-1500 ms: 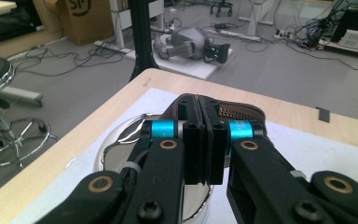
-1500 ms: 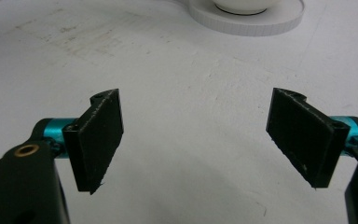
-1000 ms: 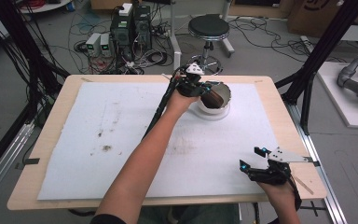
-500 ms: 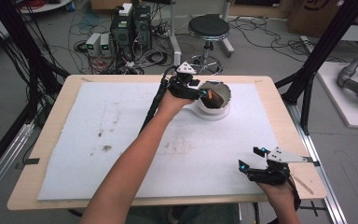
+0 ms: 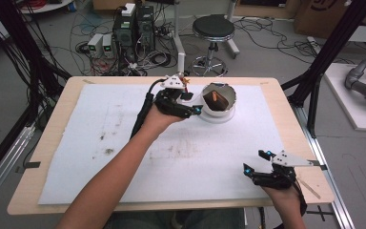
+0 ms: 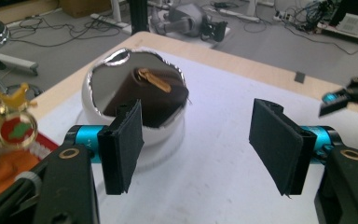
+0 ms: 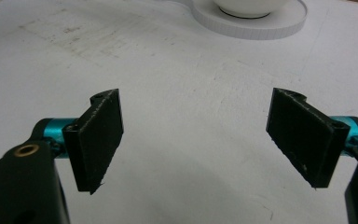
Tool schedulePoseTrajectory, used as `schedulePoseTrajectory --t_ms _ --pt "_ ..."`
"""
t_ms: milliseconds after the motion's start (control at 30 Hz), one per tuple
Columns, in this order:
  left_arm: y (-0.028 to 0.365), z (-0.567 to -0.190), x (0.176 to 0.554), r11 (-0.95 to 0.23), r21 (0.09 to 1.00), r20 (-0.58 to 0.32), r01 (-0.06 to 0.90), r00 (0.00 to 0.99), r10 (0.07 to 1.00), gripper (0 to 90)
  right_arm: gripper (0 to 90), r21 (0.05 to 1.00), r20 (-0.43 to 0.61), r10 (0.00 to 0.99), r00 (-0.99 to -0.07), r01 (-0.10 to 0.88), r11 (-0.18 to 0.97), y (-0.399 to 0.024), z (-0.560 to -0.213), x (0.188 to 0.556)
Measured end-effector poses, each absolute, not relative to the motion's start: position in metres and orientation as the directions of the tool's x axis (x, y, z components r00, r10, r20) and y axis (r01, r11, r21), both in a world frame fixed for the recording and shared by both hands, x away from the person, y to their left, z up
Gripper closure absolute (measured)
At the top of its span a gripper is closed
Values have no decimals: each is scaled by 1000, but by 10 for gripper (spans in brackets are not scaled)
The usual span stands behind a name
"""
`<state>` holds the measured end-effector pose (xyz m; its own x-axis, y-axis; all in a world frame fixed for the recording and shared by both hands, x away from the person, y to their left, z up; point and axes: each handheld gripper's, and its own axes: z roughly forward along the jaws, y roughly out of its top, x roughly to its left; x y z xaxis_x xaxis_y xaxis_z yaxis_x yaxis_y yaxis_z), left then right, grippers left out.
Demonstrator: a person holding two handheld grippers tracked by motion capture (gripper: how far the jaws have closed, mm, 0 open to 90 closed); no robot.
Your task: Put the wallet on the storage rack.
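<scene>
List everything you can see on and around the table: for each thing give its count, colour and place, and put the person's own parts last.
Round white bowl: one, far middle of the table, on a white ring base.
Dark brown wallet with a gold tab: one, tilted inside the bowl.
White sheet: one, stained, covers the wooden table.
Round black stool: one, on the floor beyond the table.
Left gripper: black, open, beside the bowl.
Right gripper: black, open, near right corner.

Black round stool (image 5: 213, 27), computer towers (image 5: 134, 25), white table mat (image 5: 100, 119)
</scene>
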<state>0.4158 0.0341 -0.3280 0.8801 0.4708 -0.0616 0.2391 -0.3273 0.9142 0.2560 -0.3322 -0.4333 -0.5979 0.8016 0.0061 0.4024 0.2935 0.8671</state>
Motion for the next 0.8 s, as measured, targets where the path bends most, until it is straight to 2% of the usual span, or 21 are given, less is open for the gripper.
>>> schedulePoseTrajectory --t_ms 400,800 --pt "67 -349 381 -344 908 -65 238 893 445 304 188 869 2 800 -600 397 295 -329 -432 259" --pt "112 -381 353 -354 899 -47 258 861 507 278 188 865 4 802 -597 405 297 -330 -434 262"
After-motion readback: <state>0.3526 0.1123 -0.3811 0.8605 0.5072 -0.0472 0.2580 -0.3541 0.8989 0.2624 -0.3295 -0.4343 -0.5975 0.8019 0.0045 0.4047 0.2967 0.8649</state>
